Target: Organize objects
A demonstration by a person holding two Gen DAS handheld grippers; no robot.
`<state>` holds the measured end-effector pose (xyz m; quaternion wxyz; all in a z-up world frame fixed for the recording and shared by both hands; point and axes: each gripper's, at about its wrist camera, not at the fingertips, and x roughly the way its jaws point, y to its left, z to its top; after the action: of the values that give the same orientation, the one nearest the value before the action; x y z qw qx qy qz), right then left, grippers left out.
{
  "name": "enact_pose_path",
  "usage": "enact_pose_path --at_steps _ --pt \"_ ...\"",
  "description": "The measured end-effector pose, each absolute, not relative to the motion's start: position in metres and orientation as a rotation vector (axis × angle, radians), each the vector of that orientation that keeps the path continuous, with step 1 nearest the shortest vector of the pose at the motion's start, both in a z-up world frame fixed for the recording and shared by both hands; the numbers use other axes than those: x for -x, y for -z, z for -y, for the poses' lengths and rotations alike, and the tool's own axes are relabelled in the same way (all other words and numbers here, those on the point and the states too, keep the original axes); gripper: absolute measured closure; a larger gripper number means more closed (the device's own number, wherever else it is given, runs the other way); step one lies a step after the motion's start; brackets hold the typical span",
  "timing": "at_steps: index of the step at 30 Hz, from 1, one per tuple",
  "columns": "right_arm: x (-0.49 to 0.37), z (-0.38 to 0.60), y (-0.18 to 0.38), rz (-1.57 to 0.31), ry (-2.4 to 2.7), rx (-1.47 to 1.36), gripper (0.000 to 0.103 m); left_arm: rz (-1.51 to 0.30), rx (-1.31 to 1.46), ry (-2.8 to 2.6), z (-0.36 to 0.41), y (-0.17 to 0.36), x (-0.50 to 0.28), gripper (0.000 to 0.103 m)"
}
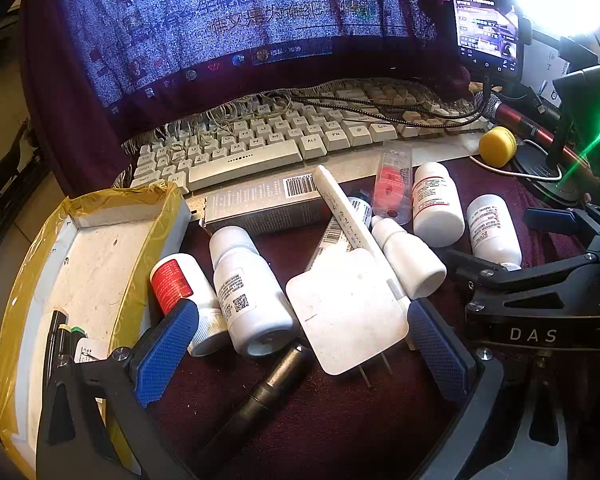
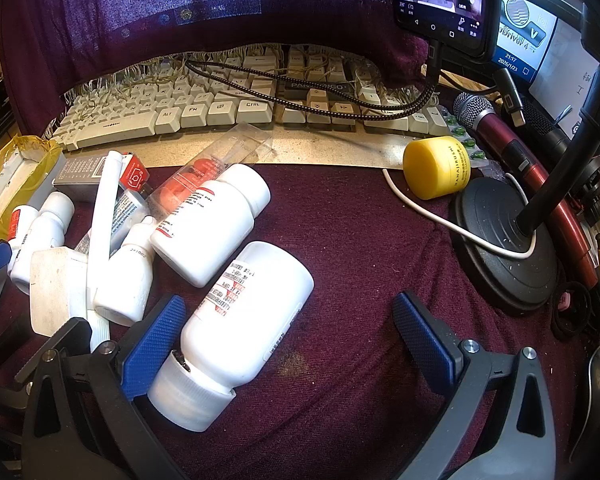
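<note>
Both grippers, left gripper (image 1: 300, 340) and right gripper (image 2: 288, 344), gape wide; the round white plastic bottle (image 2: 244, 312) beside the foam tray (image 1: 100, 248) may roll if nudged.

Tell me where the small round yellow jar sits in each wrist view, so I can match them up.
Left wrist view: the small round yellow jar lies upper right, just past the end of the white keyboard.
Right wrist view: the jar lies right of centre, beside the black round stand base.
Shared landmark: the white keyboard, along the back in both.
</note>
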<state>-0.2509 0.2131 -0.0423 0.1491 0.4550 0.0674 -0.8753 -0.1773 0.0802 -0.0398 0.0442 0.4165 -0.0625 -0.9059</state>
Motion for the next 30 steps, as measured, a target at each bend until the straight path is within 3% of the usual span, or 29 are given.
enact_pose_path --at_steps 30 --pt "0.2526 -0.2125 0.0422 -0.195 2.515 -1.307 0.0 0.191 -1.272 2.768 -0.0801 0.0394 0.1776 0.001"
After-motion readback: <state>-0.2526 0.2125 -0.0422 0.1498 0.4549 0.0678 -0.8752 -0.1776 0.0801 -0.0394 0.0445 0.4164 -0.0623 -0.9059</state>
